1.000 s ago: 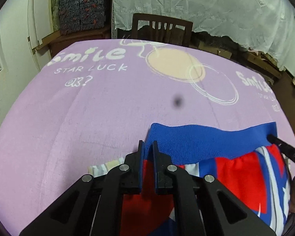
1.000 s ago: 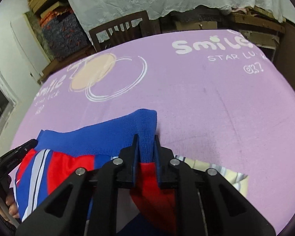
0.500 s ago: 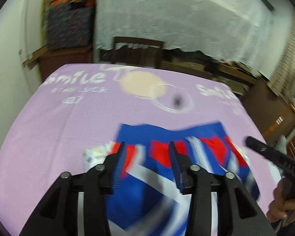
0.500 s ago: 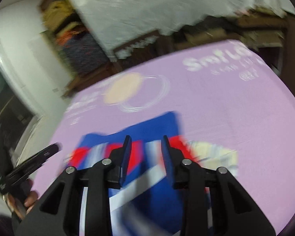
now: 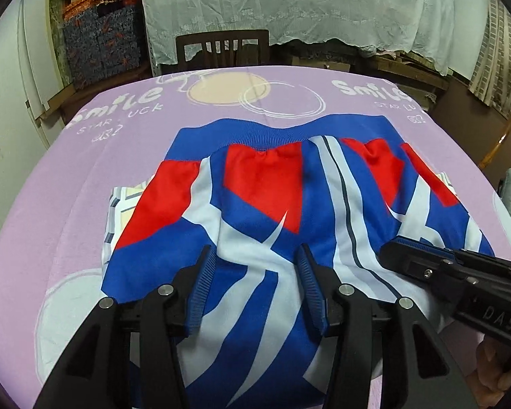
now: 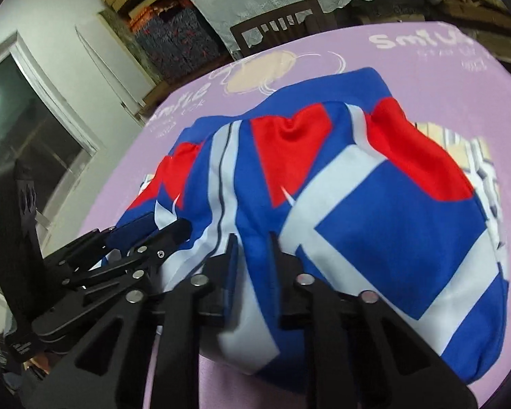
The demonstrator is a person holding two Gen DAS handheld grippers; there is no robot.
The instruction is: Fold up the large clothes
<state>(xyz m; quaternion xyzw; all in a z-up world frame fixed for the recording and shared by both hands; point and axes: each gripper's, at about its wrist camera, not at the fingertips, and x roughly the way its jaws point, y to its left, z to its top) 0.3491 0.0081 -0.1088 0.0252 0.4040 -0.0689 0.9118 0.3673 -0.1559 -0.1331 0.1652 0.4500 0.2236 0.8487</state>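
Left gripper (image 5: 255, 259) fingers apart, just been opening, nothing gripped, over jacket (image 5: 276, 197) at 6 o'clock. Right gripper (image 6: 252, 245) has been closing; fold between fingers, grip unclear.

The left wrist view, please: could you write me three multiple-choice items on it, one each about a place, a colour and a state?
1. Where on the garment is its ribbed blue hem?
A. along the edge toward the chair
B. nearest the camera
C. hanging off the side

2. What colour is the tablecloth?
A. green
B. purple
C. black

3. How do the fingers of the left gripper stand?
A. shut on the hem
B. shut on nothing
C. apart

Key: 1 A, the hem runs along the far edge; 2 B, purple with white lettering; 3 C, they have just been opening, and the garment shows unpinched in the gap.
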